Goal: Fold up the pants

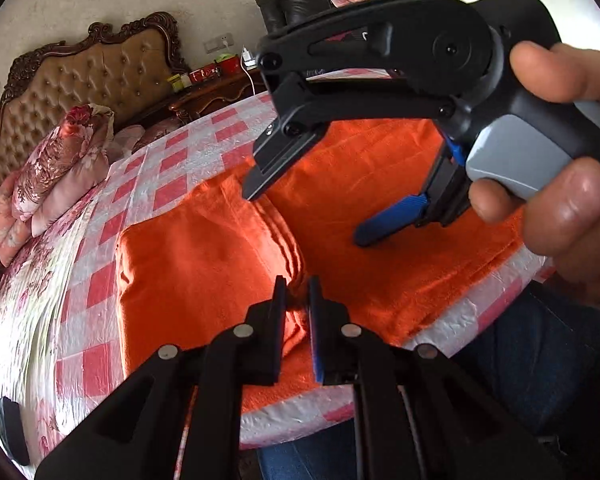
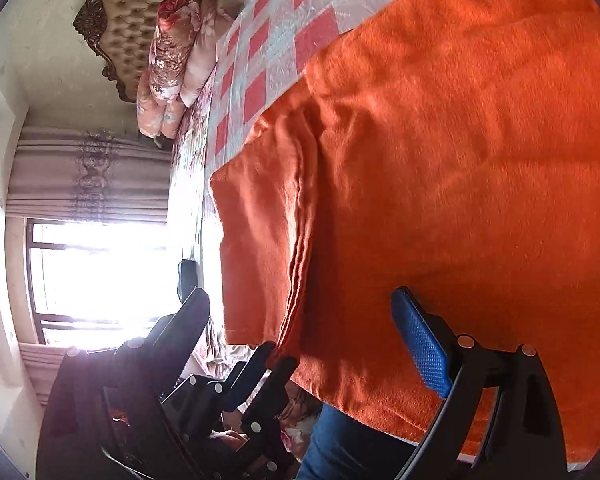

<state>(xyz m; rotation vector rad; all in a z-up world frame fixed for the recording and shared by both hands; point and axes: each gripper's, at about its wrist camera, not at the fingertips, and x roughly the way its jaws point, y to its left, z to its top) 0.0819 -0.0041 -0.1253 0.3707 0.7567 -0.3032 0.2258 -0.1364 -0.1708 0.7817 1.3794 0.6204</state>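
Orange pants [image 1: 204, 264] lie flat across the near end of the bed, with a ridge of stacked fabric edges running toward me. My left gripper [image 1: 298, 296] is shut on that ridge near the bed's front edge. My right gripper [image 1: 304, 216] hovers open above the pants, one black finger and one blue-padded finger spread wide. In the right wrist view the pants [image 2: 440, 160] fill the frame and the right gripper [image 2: 304, 304] is open and empty over the ridge. The left gripper [image 2: 278, 356] shows there pinching the ridge's near end.
The bed [image 1: 80, 304] has a pink and white checked cover. Folded floral quilts [image 1: 52, 176] lie by a tufted headboard [image 1: 100, 76]. A nightstand [image 1: 208, 88] holds small items. The person's jeans [image 1: 540, 352] stand against the bed's edge. A bright window [image 2: 92, 280] is at the side.
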